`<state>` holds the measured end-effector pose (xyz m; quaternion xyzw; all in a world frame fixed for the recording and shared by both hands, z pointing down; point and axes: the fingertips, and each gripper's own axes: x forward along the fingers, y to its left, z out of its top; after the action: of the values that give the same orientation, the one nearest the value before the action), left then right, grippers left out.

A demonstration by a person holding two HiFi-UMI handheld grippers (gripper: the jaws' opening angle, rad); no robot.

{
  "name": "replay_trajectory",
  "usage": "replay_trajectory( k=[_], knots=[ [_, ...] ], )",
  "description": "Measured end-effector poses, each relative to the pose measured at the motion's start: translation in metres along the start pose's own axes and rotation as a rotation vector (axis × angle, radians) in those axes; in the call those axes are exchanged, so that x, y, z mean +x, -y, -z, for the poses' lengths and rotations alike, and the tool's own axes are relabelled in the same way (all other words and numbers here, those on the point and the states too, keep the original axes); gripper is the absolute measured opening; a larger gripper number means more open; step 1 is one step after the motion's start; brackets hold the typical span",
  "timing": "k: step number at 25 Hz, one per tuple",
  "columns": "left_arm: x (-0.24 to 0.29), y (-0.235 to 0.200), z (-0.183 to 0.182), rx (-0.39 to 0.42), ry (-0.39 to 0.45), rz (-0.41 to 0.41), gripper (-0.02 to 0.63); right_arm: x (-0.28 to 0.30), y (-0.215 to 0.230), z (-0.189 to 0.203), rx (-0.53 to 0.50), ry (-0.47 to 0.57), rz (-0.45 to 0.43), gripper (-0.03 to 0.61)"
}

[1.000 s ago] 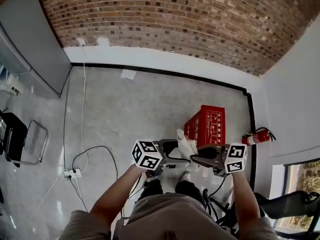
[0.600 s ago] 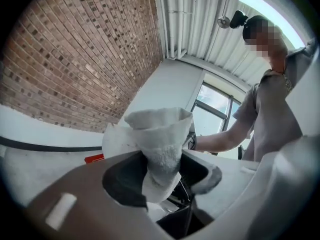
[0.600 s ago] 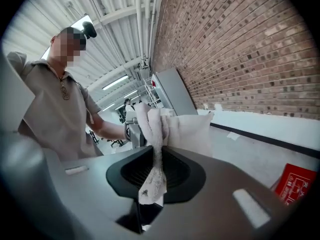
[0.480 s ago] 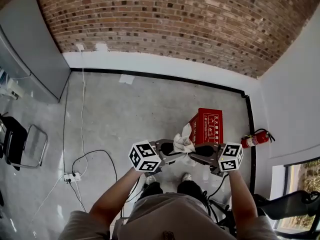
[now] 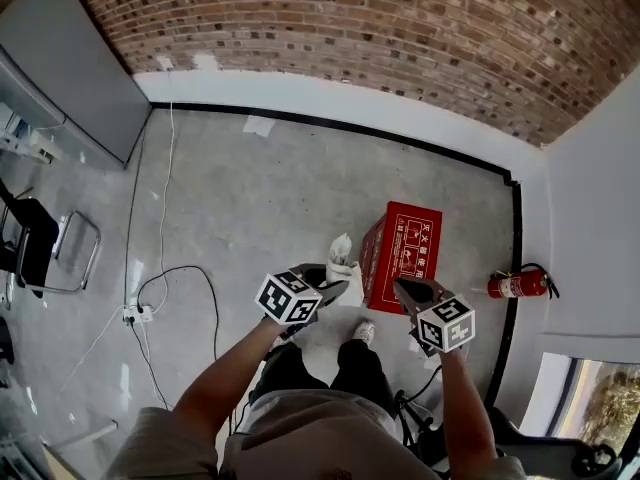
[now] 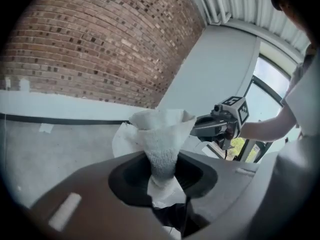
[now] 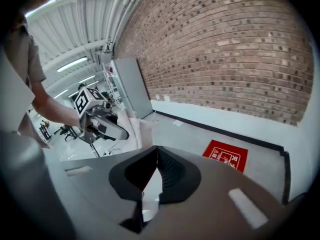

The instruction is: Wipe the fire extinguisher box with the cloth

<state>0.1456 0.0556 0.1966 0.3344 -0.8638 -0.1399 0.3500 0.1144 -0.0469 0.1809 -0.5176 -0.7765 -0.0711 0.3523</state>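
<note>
The red fire extinguisher box (image 5: 405,253) stands on the grey floor near the right wall; it also shows as the red box (image 7: 226,155) in the right gripper view. A white cloth (image 5: 342,256) hangs bunched in my left gripper (image 5: 335,288), just left of the box and apart from it. The left gripper view has the cloth (image 6: 160,129) pinched upright in the left gripper (image 6: 162,156). My right gripper (image 5: 403,288) hovers at the box's near edge, and its own view has the right gripper (image 7: 157,151) with jaws closed and nothing in them.
A red fire extinguisher (image 5: 520,285) lies by the right wall. A power strip (image 5: 135,314) with cables is on the floor at left, next to a chair (image 5: 55,258) and a grey cabinet (image 5: 70,78). The person's shoe (image 5: 362,330) is below the box.
Both grippers have drawn back toward the person. The cloth has come off the box's left side, and the right gripper has left the box's top.
</note>
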Motion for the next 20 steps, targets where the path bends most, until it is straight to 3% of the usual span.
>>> replay_trajectory(
  k=[3, 7, 11, 20],
  knots=[
    [0.053, -0.019, 0.019, -0.059, -0.036, -0.053, 0.115, 0.017, 0.032, 0.034, 0.016, -0.059, -0.013, 0.025],
    [0.111, -0.064, 0.036, -0.07, -0.076, -0.076, 0.115, 0.054, 0.058, 0.063, -0.023, -0.127, -0.006, 0.025],
    [0.153, -0.109, 0.042, -0.067, -0.054, -0.041, 0.115, 0.08, 0.067, 0.072, 0.016, -0.148, -0.001, 0.026],
    [0.258, -0.208, 0.032, -0.043, -0.002, 0.107, 0.115, 0.158, 0.117, 0.068, 0.067, -0.158, 0.174, 0.025]
  ],
)
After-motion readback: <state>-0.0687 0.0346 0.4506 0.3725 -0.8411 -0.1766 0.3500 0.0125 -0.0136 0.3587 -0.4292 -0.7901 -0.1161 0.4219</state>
